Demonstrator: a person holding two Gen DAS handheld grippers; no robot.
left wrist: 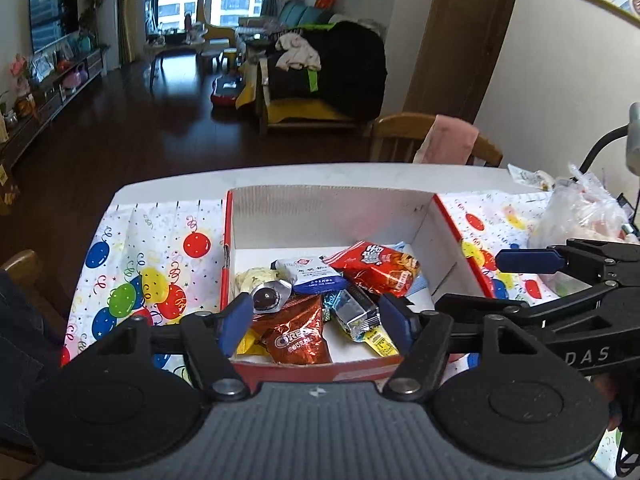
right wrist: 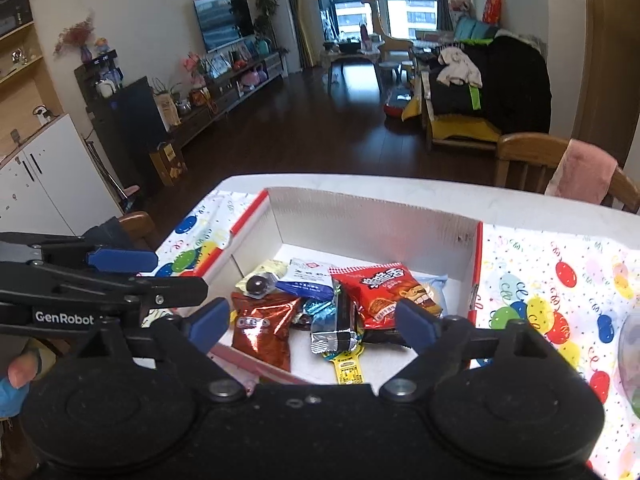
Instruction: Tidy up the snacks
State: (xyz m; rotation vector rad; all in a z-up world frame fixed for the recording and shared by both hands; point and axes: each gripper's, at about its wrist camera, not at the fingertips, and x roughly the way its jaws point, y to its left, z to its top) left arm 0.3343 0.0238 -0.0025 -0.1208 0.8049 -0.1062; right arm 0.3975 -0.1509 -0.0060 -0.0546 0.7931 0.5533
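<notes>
A red-rimmed white cardboard box [left wrist: 304, 370] [right wrist: 360, 216] sits on the table and holds several snacks. Among them are a brown Oreo packet [left wrist: 294, 336] [right wrist: 264, 326], a red packet [left wrist: 378, 266] [right wrist: 384, 292], a white-and-blue packet [left wrist: 310, 272] [right wrist: 308, 278] and a silver bar [left wrist: 356, 316] [right wrist: 334, 328]. My left gripper [left wrist: 316, 320] [right wrist: 160, 276] hovers open over the box's near left part, nothing between its blue pads. My right gripper [right wrist: 313, 324] [left wrist: 500, 280] hangs beside it, wide open over the box and holding nothing.
A balloon-print cloth [left wrist: 160, 264] [right wrist: 560, 280] covers the table on both sides of the box. A clear plastic bag [left wrist: 580, 212] lies at the far right. A wooden chair with a pink cloth [left wrist: 448, 140] [right wrist: 580, 168] stands behind the table. A hand [right wrist: 20, 368] shows at the left edge.
</notes>
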